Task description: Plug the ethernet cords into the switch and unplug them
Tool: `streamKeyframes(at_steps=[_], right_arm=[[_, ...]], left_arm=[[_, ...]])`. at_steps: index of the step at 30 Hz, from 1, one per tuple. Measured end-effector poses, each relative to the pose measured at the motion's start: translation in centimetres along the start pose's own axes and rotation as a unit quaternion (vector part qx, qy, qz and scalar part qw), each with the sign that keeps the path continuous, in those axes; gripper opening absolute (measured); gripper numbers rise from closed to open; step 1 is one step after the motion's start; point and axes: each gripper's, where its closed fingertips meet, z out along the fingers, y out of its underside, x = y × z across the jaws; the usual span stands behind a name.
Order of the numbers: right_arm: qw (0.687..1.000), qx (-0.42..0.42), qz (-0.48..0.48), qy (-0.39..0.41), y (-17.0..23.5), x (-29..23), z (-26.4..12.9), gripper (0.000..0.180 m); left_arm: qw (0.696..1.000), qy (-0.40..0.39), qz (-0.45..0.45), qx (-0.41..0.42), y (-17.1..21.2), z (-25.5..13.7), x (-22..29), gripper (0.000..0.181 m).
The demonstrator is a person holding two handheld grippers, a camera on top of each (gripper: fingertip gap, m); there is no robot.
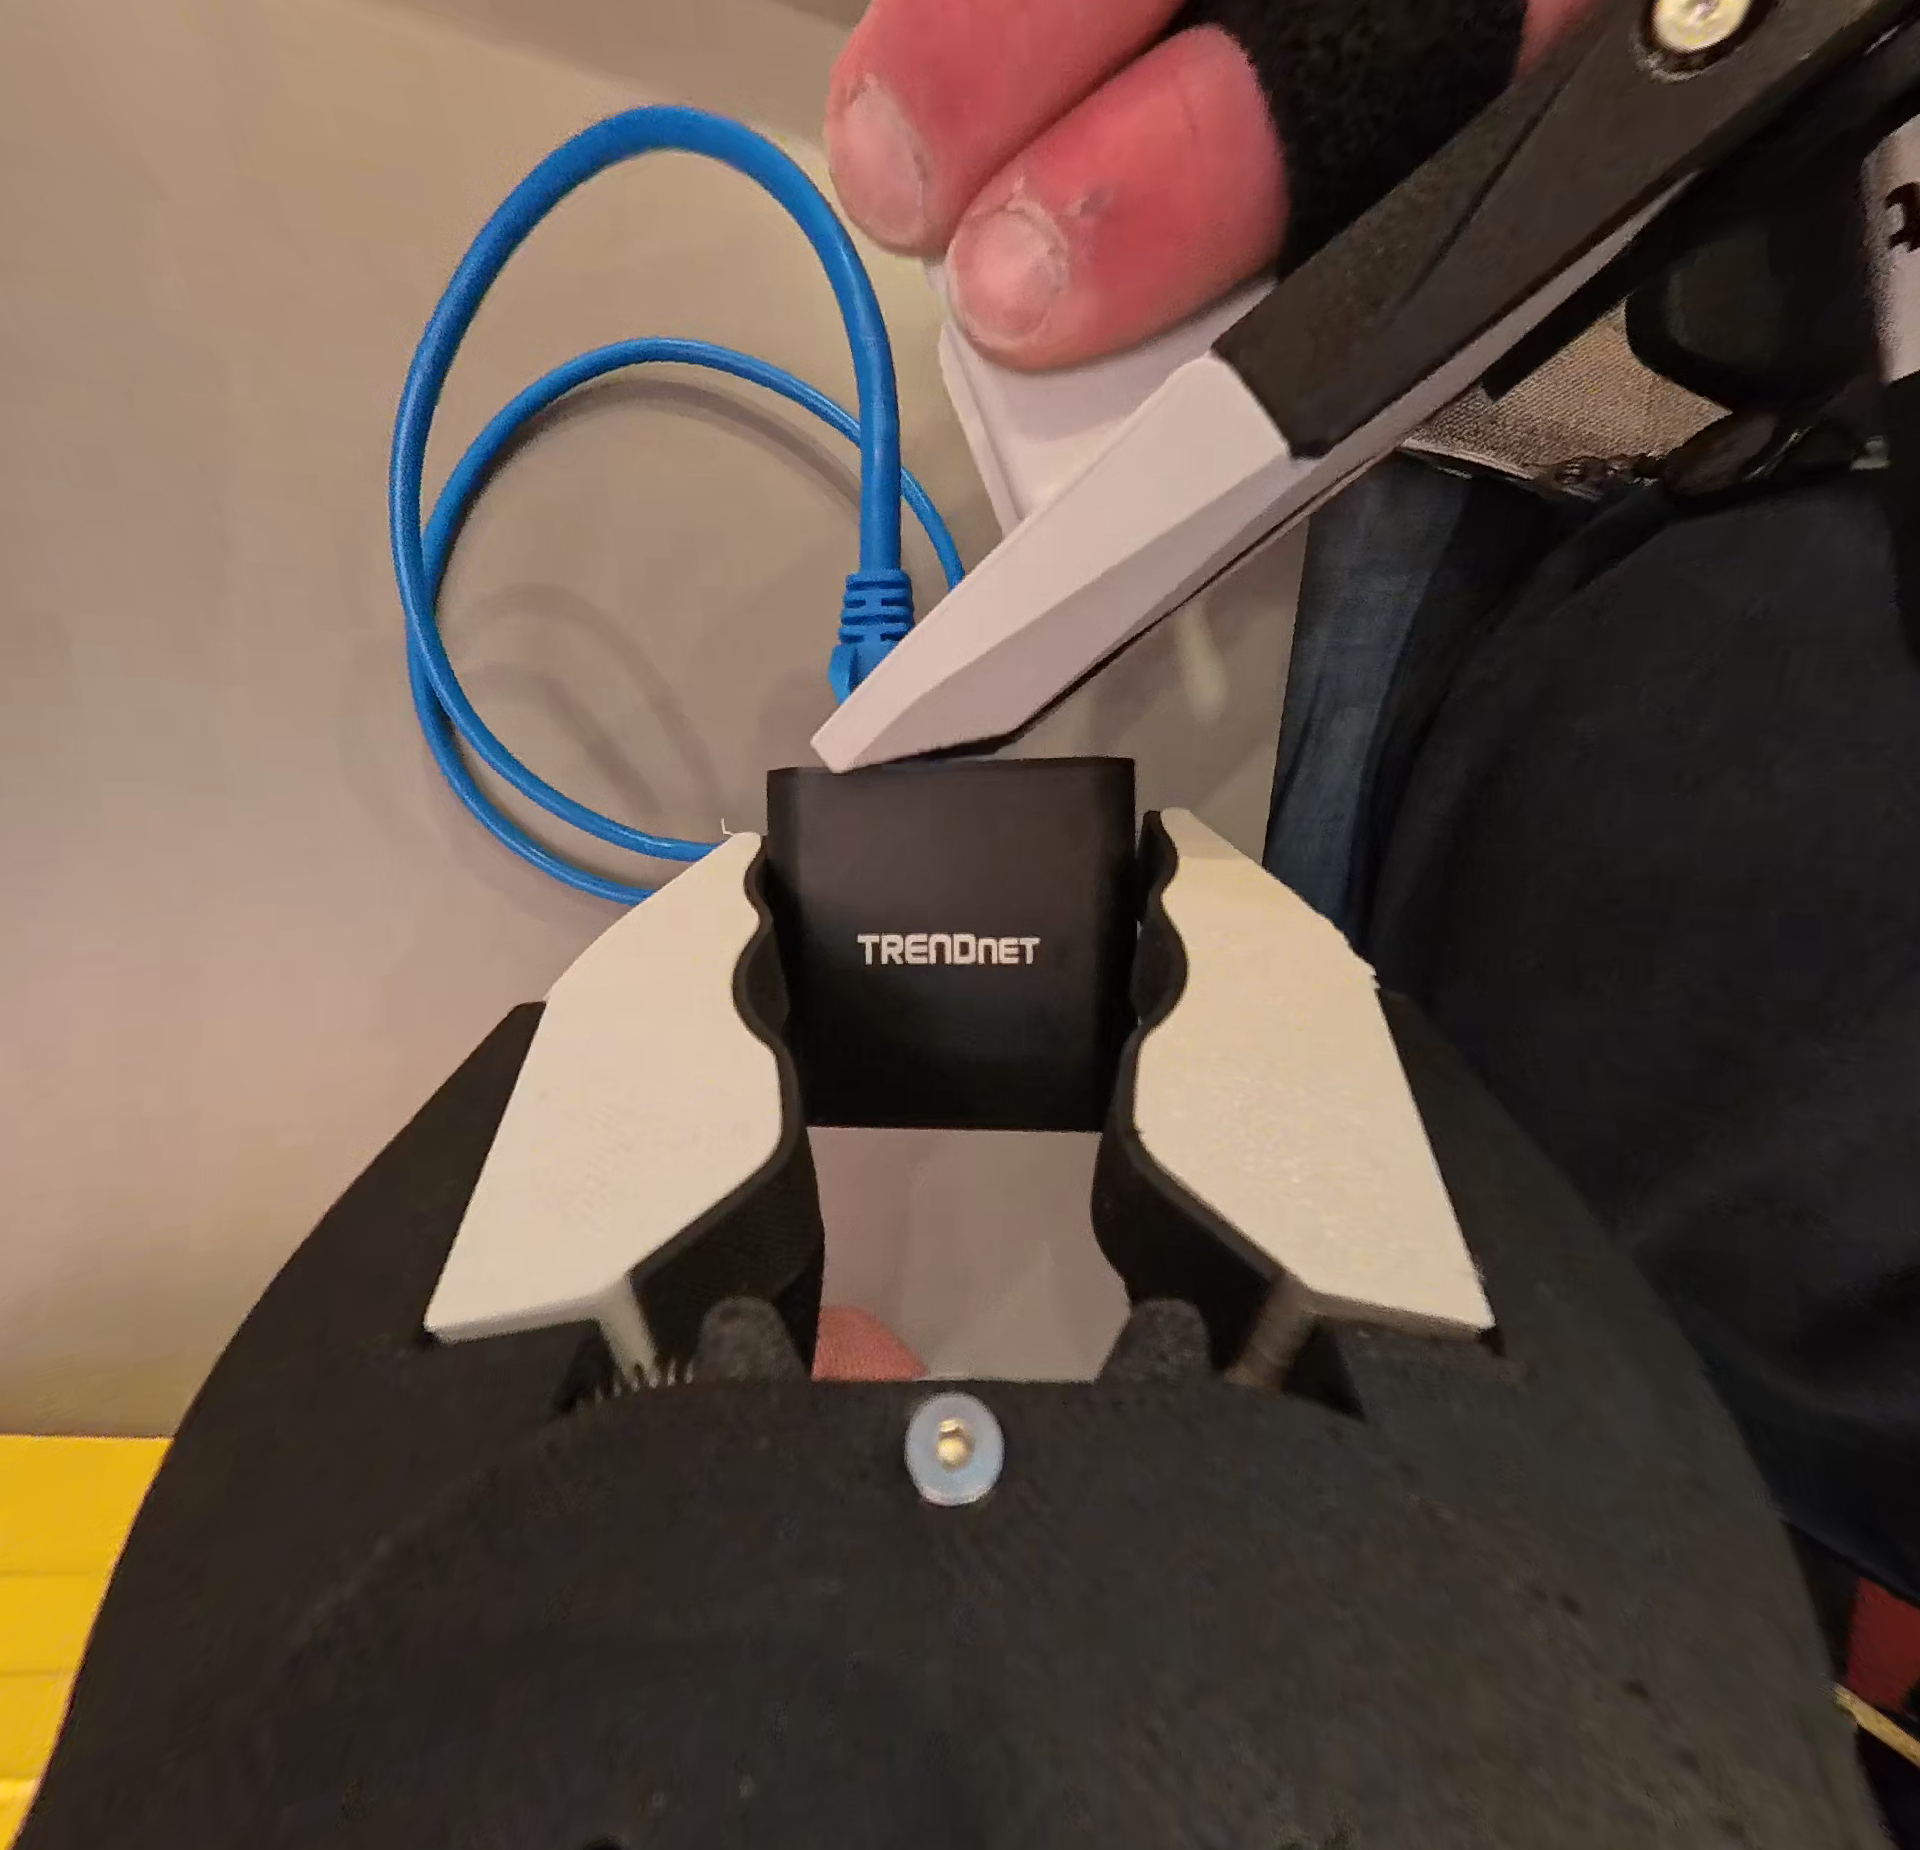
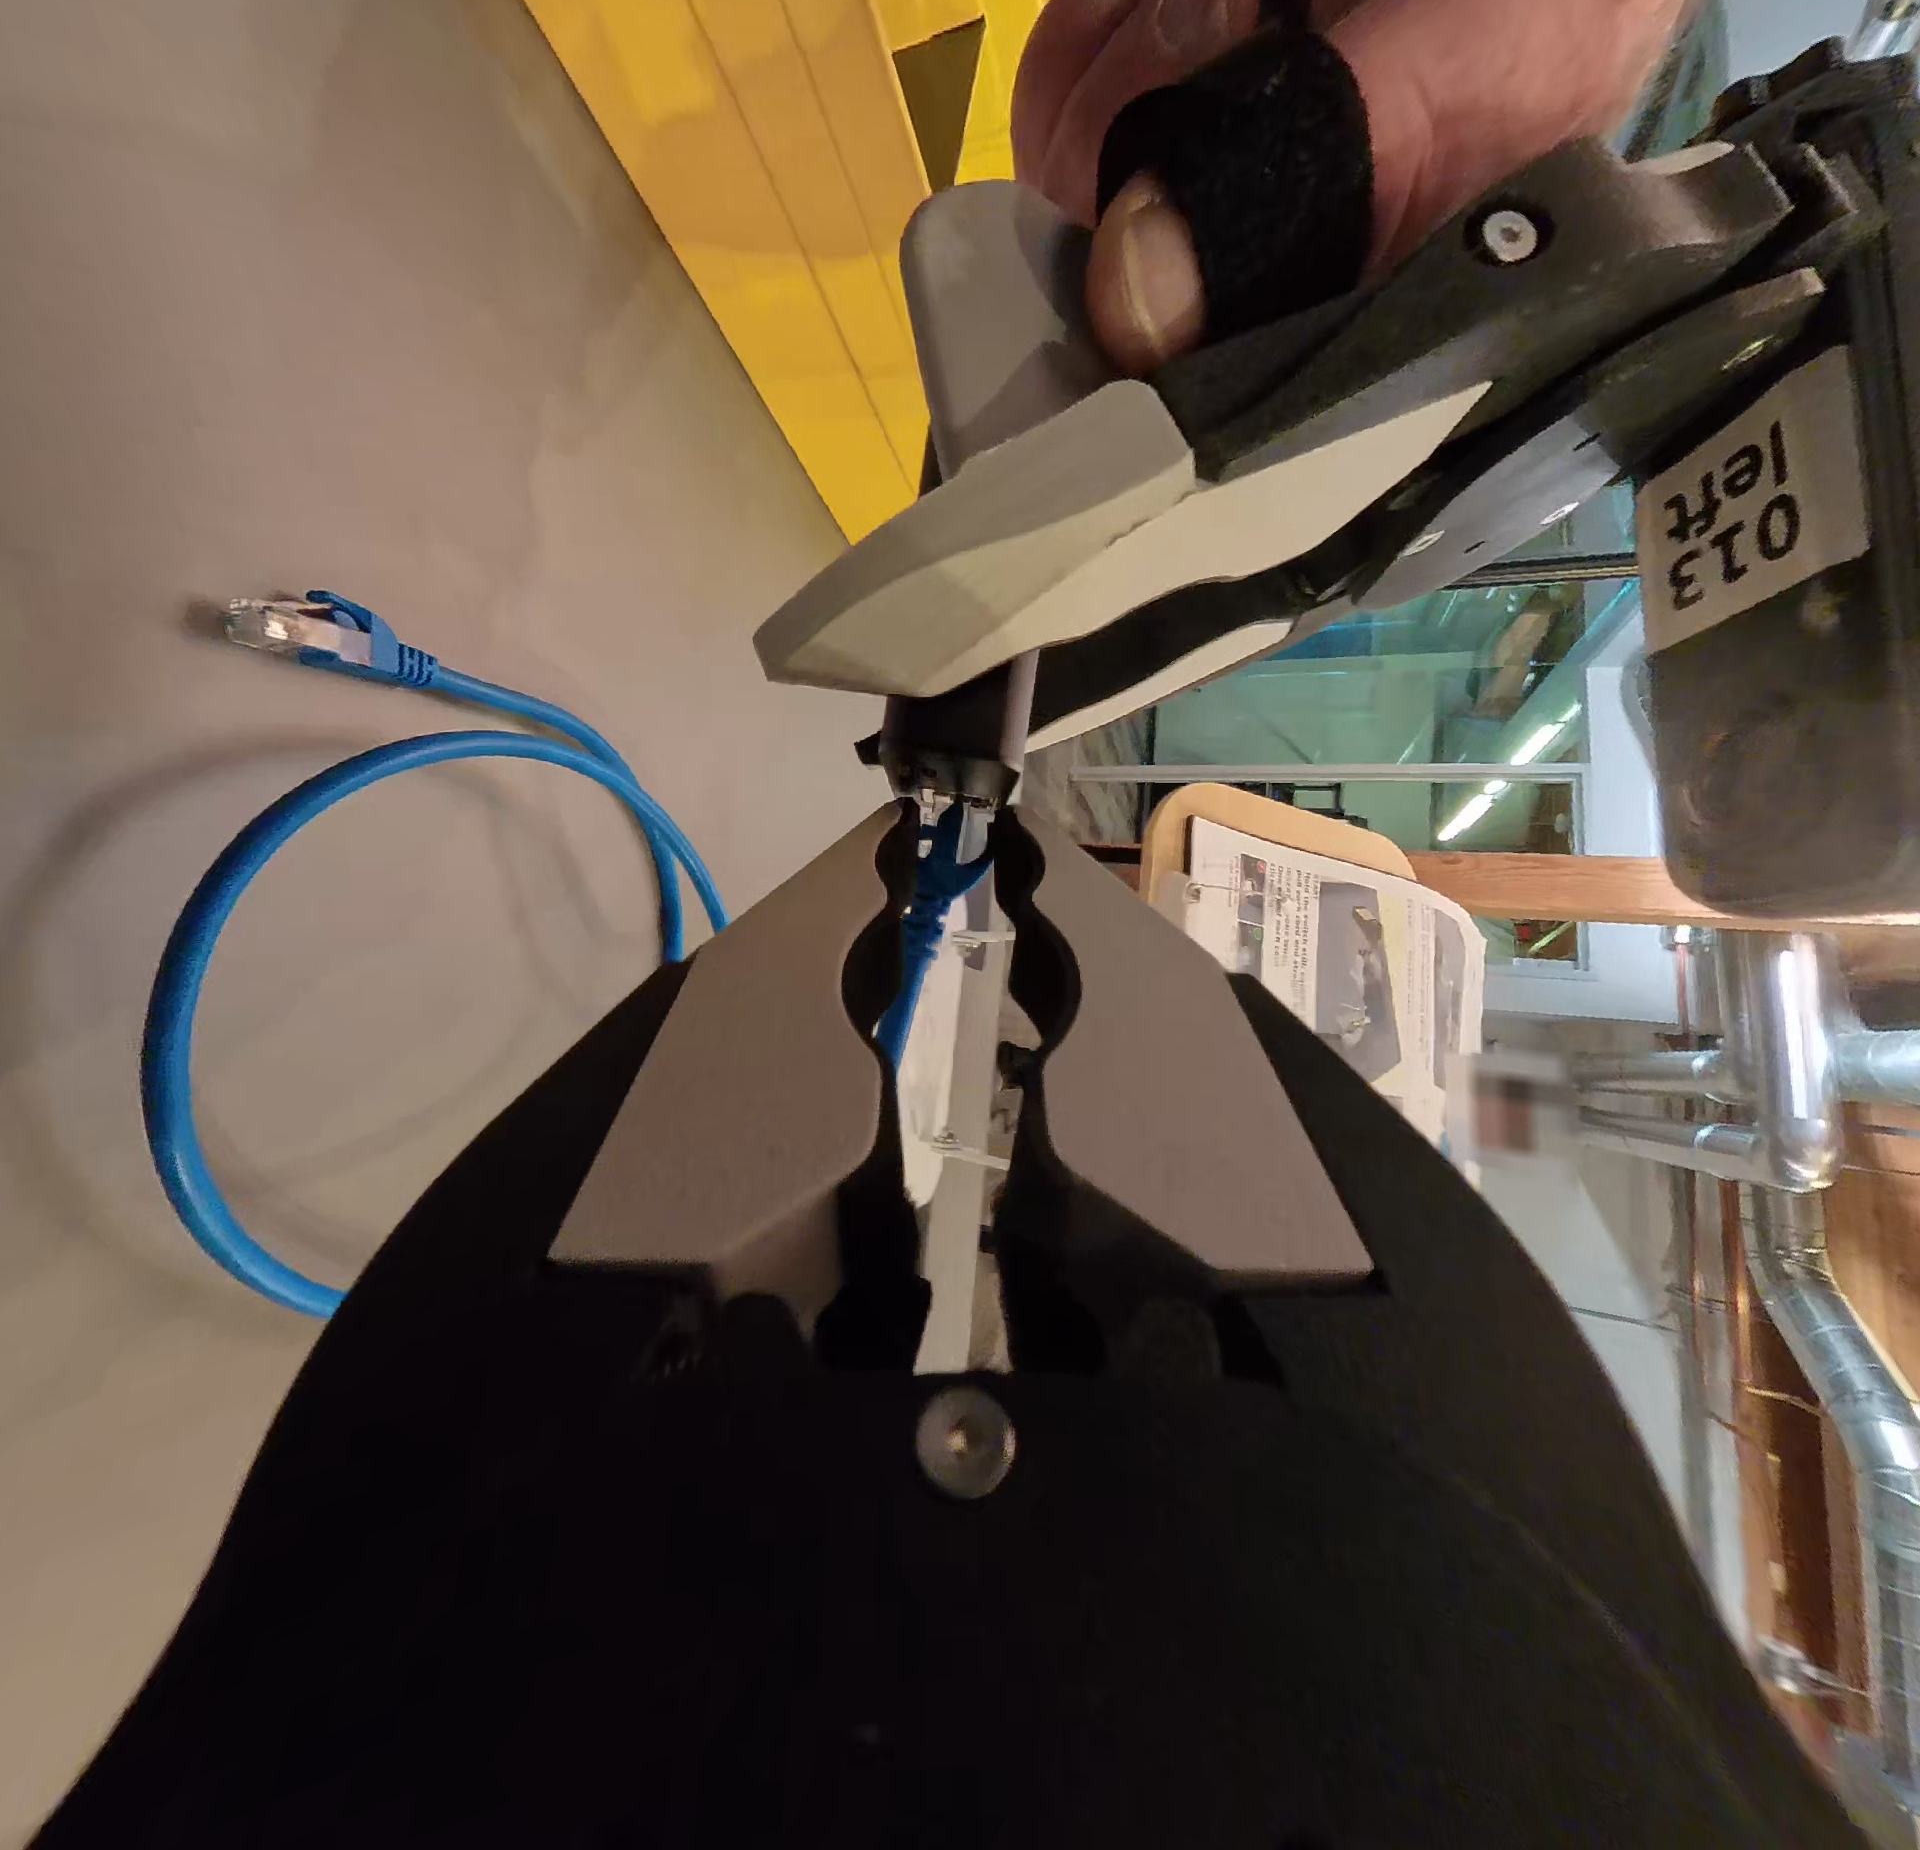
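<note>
My left gripper (image 1: 951, 844) is shut on the small black switch (image 1: 951, 969), gripping its two sides and holding it above the grey table. My right gripper (image 2: 951, 824) is shut on the blue ethernet cord's boot (image 2: 925, 917), right at the switch's port face (image 2: 945, 772). I cannot tell how deep the plug sits. In the left wrist view the right gripper's white fingers (image 1: 935, 678) touch the switch's far edge, with the cord's boot (image 1: 873, 616) behind them. The cord loops on the table (image 2: 208, 969). Its free clear plug (image 2: 291, 628) lies at the left.
A yellow bin (image 2: 779, 190) stands at the table's far side and shows in the left wrist view (image 1: 62, 1592). A person's dark clothing (image 1: 1610, 917) fills the right. Printed sheets on a wooden board (image 2: 1330, 927) and metal pipes (image 2: 1787, 1125) lie beyond the table edge. Only a small space, under 4 cm, lies between the two pairs of fingers.
</note>
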Motion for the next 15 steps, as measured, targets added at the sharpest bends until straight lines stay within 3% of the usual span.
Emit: streamKeyframes(at_steps=[7,11,15], right_arm=[[0.998,-0.011,0.022,-0.058,0.4,-0.3,-0.1,0.011],[0.994,0.007,0.092,-0.060,0.5,0.3,-0.2,0.011],[0.995,0.000,0.096,-0.032,1.0,1.0,-0.2,0.014]], left_arm=[[1.000,0.018,-0.005,0.001,-0.2,0.4,0.0,0.063],[0.999,0.030,-0.012,0.022,-0.8,0.0,0.0,0.063],[0.999,0.022,-0.012,0.024,-1.3,-0.6,-0.4,0.064]])
